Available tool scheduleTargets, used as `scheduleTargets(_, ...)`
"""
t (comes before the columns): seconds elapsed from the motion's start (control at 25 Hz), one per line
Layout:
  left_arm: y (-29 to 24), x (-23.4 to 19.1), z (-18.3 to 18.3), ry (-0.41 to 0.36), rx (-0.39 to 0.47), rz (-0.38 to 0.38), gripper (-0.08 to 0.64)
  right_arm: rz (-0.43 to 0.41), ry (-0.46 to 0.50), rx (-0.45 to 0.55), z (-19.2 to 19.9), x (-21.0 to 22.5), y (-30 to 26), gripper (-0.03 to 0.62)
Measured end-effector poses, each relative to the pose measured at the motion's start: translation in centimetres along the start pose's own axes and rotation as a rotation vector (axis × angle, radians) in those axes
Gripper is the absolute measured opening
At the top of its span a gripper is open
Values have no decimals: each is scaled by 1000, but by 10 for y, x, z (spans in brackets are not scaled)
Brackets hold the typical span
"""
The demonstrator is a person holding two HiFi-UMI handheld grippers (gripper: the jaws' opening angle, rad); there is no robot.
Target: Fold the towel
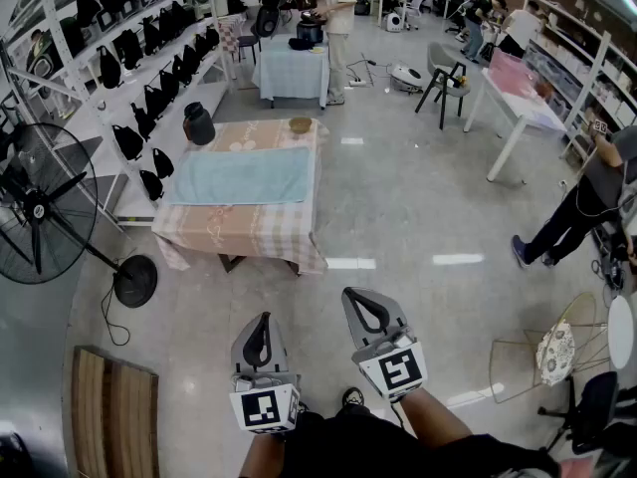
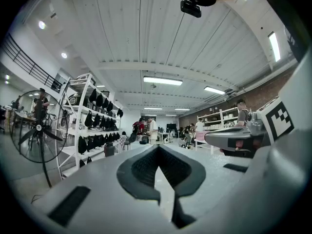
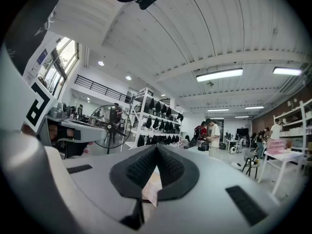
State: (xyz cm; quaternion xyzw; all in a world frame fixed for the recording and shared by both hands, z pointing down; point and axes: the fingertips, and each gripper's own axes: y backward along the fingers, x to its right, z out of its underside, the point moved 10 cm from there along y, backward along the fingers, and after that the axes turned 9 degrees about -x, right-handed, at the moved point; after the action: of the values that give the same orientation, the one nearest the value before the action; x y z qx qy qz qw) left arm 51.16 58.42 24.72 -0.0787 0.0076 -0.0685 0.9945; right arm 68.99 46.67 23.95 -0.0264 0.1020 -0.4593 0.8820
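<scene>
In the head view the towel (image 1: 242,175) lies spread flat on the table (image 1: 239,229), well ahead of the person and not within reach. Its long side runs along the table's near edge and its right end comes up to the right edge. A small bowl (image 1: 301,124) and a dark jug (image 1: 198,123) stand beyond it at the far edge. The left gripper (image 1: 262,319) and the right gripper (image 1: 356,297) hang over bare floor, far short of the table.

In the left gripper view, the left gripper (image 2: 158,149) has its jaws pressed together with nothing in them.

In the right gripper view, the right gripper (image 3: 157,147) is closed the same way and also empty; only a sliver of checked cloth shows far off below the jaws.

The towel looks light, soft and limp, and not fragile. It should sag and drag, not hold its shape. The two corners at the near edge look like the best places to pinch, one per gripper. The jaws should nip only the towel's top layer, since the tablecloth beneath could be caught too.
</scene>
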Motion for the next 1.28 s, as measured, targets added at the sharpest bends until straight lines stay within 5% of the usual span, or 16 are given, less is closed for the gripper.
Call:
scheduleTargets(0.32, -9, 6, 7, -29, -36, 55, 3, -17, -49, 13, 3, 5, 3, 3)
scheduleTargets(0.44, -11, 8, 15, 14, -51, 88, 233, -40, -42, 13, 6, 7, 5, 86)
scheduleTargets(0.52, -12, 7, 19, 44, -57, 92, 262, -51, -44, 16, 8, 9, 6, 201)
scheduleTargets(0.68, -13, 10, 24, 45, -79, 92, 268, -70, -45, -13, 18, 16, 10, 260)
scheduleTargets(1.28, -72, 64, 34, 16, -133, 59, 268, -110, -51, -64, 55, 99, 5, 262)
